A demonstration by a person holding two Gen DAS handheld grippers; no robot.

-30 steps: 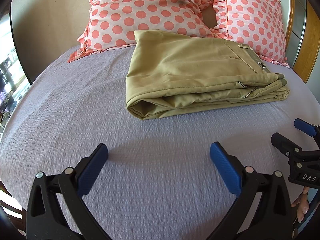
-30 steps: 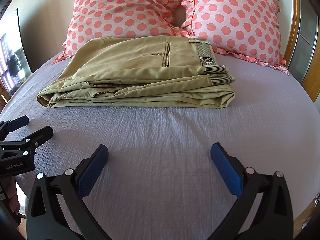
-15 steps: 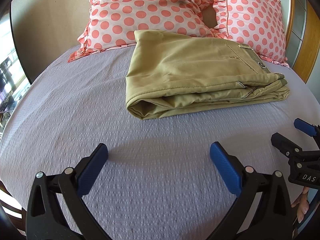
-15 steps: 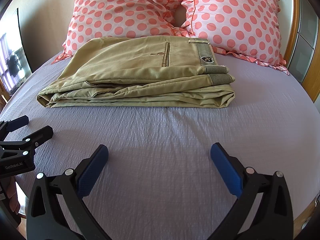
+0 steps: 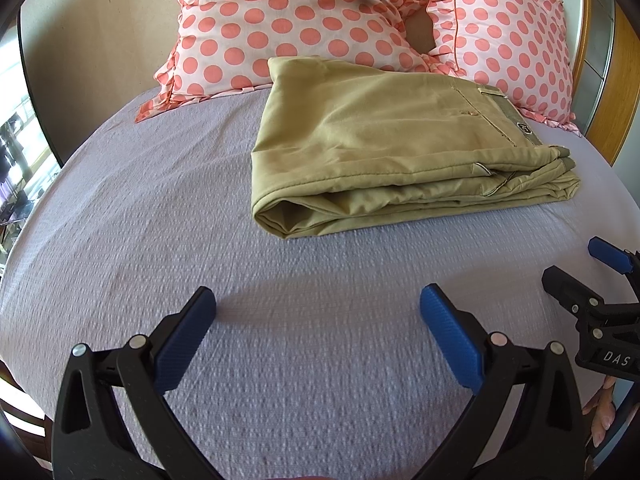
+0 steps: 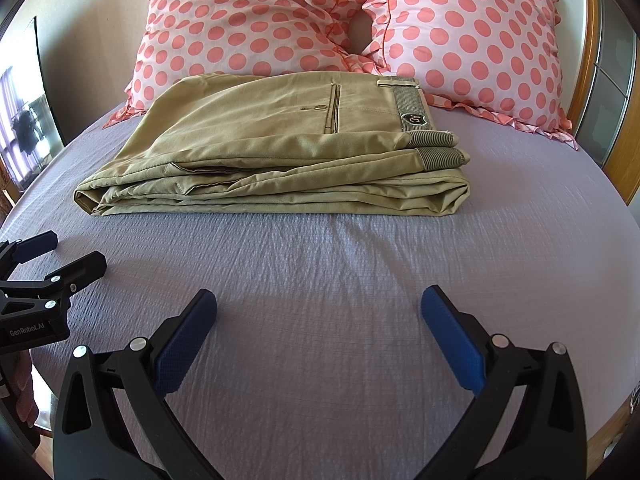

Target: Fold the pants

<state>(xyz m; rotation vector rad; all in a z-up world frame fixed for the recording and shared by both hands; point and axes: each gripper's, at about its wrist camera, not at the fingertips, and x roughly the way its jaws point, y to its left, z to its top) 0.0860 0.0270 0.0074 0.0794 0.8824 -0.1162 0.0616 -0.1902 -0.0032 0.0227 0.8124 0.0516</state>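
Pants [image 6: 280,152]: khaki, one compact folded stack, several layers deep, lying on the bed [image 6: 320,280] ahead of both claws and well apart from them. In the right wrist view the waistband with its dark patch sits ahead and to the right of the claw, and the rounded fold edge ahead and to the left. The far edge reaches the pillows [image 6: 280,24], polka-dot pink, two of them propped beyond the stack.

Change since a second ago: none that we can find. Stack, sheet creases and both claws sit where they did in the earlier views. We read this as the folding being done and the tools resting, not mid-step.

Left claw [image 5: 318,312]: fingers wide apart, empty, low over bare lilac sheet short of the stack.

Right claw [image 6: 319,312]: fingers wide apart, empty, likewise over bare sheet; it shows at the right edge of the left wrist view, just beside the left claw.

Remaining work, in our judgement: none, unless the slightly loose left fold edge wants squaring.
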